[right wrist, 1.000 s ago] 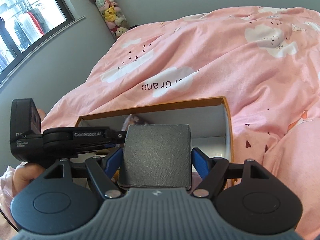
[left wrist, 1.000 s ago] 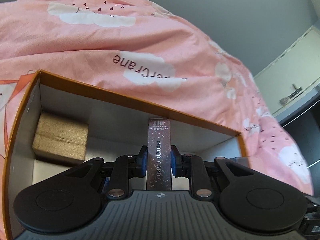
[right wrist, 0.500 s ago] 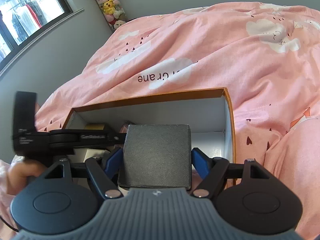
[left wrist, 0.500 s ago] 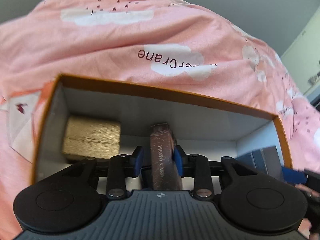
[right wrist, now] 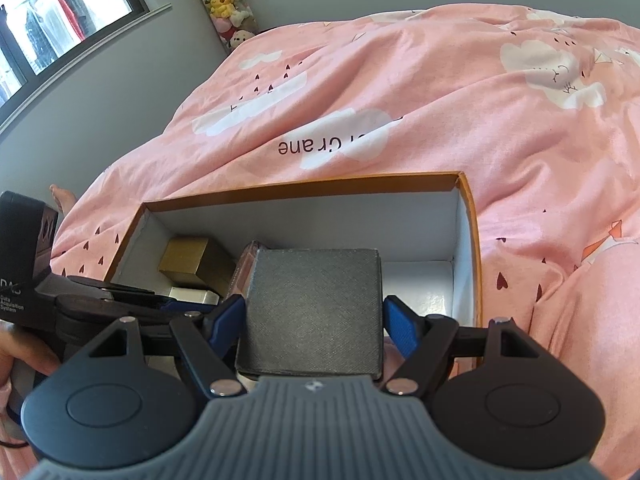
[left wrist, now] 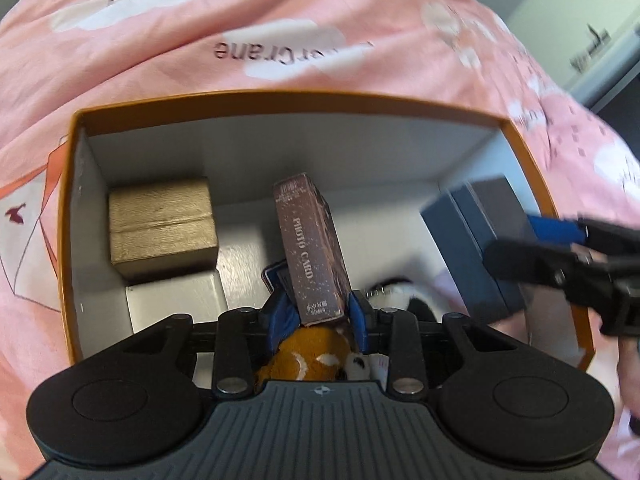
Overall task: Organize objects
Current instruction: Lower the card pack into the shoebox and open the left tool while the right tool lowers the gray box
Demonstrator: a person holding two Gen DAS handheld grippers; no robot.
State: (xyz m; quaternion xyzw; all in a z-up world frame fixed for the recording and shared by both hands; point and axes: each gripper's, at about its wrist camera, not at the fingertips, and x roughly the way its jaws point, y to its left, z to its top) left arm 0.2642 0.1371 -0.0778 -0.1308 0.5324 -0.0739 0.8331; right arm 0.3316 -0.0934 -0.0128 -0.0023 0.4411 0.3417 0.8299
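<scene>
An orange-rimmed box (left wrist: 280,100) with white inside walls lies on the bed; it also shows in the right wrist view (right wrist: 468,216). My left gripper (left wrist: 318,312) is over the box, its jaws loosely around the near end of a brown "PHOTO CARD" box (left wrist: 310,244) that leans tilted inside. A gold box (left wrist: 162,224) sits at the back left, also in the right wrist view (right wrist: 184,260). My right gripper (right wrist: 314,316) is shut on a dark grey box (right wrist: 316,316), held over the box's right part, also seen in the left wrist view (left wrist: 480,236).
A brown plush toy (left wrist: 316,356) and a black-and-white plush (left wrist: 400,296) lie in the box's near part. Pink quilt (right wrist: 400,100) surrounds the box. A window (right wrist: 60,20) and hanging plush toys (right wrist: 224,4) are at the back left wall.
Both grippers moved forward and down over the box. The photo card box slid forward in my left gripper, now tilted with its far end inside. The dark grey box is now lower.
</scene>
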